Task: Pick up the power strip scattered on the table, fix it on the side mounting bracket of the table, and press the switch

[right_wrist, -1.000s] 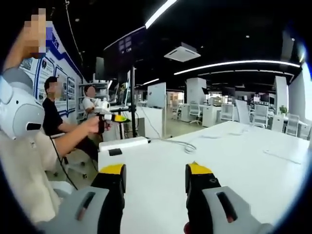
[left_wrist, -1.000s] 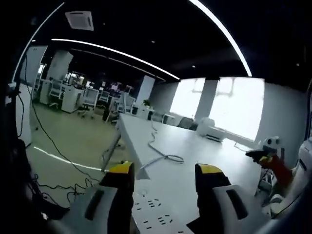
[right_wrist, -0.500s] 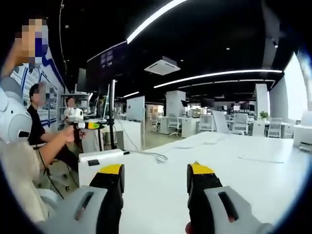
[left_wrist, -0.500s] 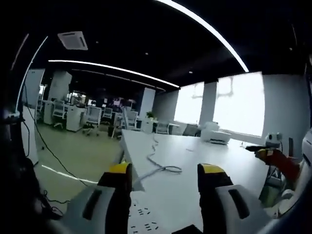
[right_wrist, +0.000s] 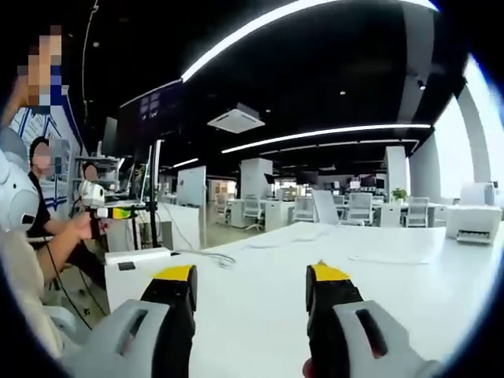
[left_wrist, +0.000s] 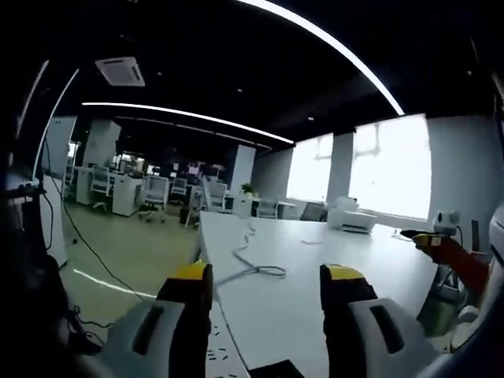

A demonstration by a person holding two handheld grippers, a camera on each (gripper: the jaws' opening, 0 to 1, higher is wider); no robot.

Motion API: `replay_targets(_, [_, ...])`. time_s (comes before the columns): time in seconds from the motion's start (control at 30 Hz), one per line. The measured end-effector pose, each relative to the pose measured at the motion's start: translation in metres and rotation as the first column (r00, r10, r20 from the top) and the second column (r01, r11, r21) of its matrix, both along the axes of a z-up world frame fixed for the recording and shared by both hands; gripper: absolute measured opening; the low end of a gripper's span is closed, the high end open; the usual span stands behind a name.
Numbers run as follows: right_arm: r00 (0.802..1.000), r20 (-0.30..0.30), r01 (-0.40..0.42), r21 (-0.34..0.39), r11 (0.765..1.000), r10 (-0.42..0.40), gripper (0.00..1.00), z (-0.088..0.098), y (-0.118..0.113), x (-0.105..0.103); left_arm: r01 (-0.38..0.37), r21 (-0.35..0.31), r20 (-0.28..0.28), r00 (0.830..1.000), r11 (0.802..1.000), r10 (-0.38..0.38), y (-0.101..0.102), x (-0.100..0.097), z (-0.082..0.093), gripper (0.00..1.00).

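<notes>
Left gripper view: the left gripper, jaws spread wide with nothing between them, hangs over the near corner of the white table. The power strip lies flat on the table just beside the left jaw, partly cut off at the frame's bottom edge; its cable trails away across the tabletop. Right gripper view: a seated person at left; the right gripper, jaws wide and empty, above bare tabletop; a printer at far right.
</notes>
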State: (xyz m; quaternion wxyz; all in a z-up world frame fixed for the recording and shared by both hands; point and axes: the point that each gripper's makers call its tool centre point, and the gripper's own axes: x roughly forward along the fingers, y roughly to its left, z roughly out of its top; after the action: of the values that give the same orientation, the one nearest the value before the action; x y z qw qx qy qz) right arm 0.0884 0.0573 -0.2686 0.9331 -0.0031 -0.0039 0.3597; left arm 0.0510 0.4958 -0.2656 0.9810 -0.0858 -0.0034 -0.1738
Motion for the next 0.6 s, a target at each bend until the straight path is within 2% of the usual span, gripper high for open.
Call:
replay_targets(0.17, [0.999, 0.013, 0.039, 0.01, 0.999, -0.039, 0.52, 0.002, -0.016, 0.001, 0.002, 0.018, 0.03, 1.0, 1.0, -0.003, -0.02, -0.01, 0.008, 0.6])
replay_targets(0.37, [0.997, 0.013, 0.075, 0.014, 0.997, -0.075, 0.53, 0.0, -0.031, 0.0, 0.025, 0.02, 0.04, 0.999, 0.999, -0.026, -0.044, -0.019, 0.009, 0.6])
replay_targets(0.6, [0.995, 0.006, 0.102, 0.017, 0.995, -0.103, 0.53, -0.009, -0.046, 0.0, 0.03, 0.028, 0.022, 0.999, 0.999, -0.031, -0.062, -0.021, -0.004, 0.6])
